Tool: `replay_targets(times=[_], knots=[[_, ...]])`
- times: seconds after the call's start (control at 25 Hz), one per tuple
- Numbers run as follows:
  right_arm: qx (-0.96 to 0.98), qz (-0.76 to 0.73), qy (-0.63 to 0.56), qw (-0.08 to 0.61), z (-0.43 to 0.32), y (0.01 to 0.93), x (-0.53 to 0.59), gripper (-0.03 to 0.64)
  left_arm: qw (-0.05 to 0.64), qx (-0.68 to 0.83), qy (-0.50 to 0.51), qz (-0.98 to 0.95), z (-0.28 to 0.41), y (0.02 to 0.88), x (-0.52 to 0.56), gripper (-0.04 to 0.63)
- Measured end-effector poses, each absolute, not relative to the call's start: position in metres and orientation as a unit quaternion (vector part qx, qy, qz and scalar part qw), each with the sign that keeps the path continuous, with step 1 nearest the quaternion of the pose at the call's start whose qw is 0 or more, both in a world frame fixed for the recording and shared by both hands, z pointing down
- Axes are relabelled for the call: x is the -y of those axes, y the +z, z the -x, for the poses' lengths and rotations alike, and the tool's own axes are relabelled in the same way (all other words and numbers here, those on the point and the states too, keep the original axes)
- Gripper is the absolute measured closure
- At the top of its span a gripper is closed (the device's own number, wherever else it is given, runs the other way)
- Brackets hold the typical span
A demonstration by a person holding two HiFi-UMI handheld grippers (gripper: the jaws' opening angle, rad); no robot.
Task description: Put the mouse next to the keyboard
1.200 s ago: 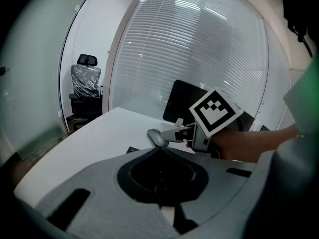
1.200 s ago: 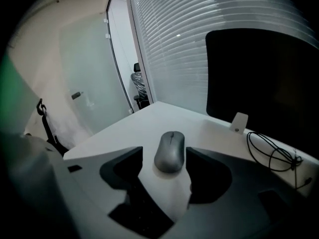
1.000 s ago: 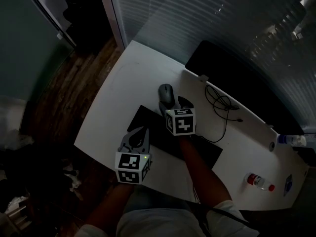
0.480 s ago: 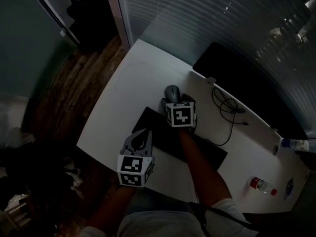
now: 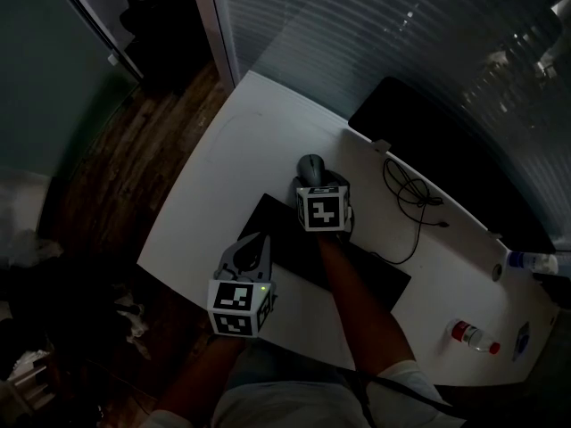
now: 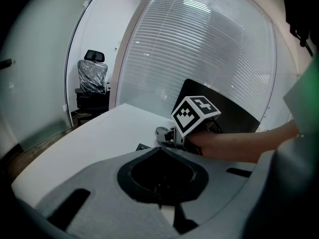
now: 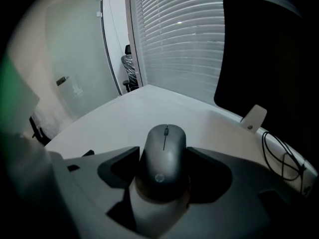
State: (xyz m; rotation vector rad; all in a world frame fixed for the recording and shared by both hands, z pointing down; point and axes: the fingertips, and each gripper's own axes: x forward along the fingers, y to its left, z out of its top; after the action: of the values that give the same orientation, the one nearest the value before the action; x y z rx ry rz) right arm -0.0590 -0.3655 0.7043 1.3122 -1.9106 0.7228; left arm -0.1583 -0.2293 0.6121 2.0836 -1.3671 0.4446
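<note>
A dark grey mouse (image 5: 310,165) (image 7: 164,153) lies on the white desk (image 5: 232,176), just beyond the far left end of the black keyboard (image 5: 281,234). My right gripper (image 5: 319,184) (image 7: 163,159) straddles the mouse's rear half. Its jaws are closing, with one pad against each side of the mouse. My left gripper (image 5: 254,243) (image 6: 160,153) hovers over the keyboard's near left corner, shut, with nothing in it. From the left gripper view, the right gripper's marker cube (image 6: 195,114) shows ahead.
A black monitor (image 5: 446,163) stands along the desk's far edge, with a coiled cable (image 5: 410,194) in front of it. A red-capped bottle (image 5: 473,335) lies at the right end, another bottle (image 5: 531,259) beyond it. Wooden floor (image 5: 134,168) drops off left of the desk.
My right gripper has slid forward, from behind the mouse to around its rear half. The left gripper has stayed put.
</note>
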Motion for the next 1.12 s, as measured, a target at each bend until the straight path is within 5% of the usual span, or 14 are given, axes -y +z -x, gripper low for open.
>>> replay_targets(times=[1.12], knots=[[0.743,-0.519,0.288,0.309,0.048,0.652,0.341,0.323,0.293,0.523,0.153,-0.786,0.162,0.588,0.229,0.591]])
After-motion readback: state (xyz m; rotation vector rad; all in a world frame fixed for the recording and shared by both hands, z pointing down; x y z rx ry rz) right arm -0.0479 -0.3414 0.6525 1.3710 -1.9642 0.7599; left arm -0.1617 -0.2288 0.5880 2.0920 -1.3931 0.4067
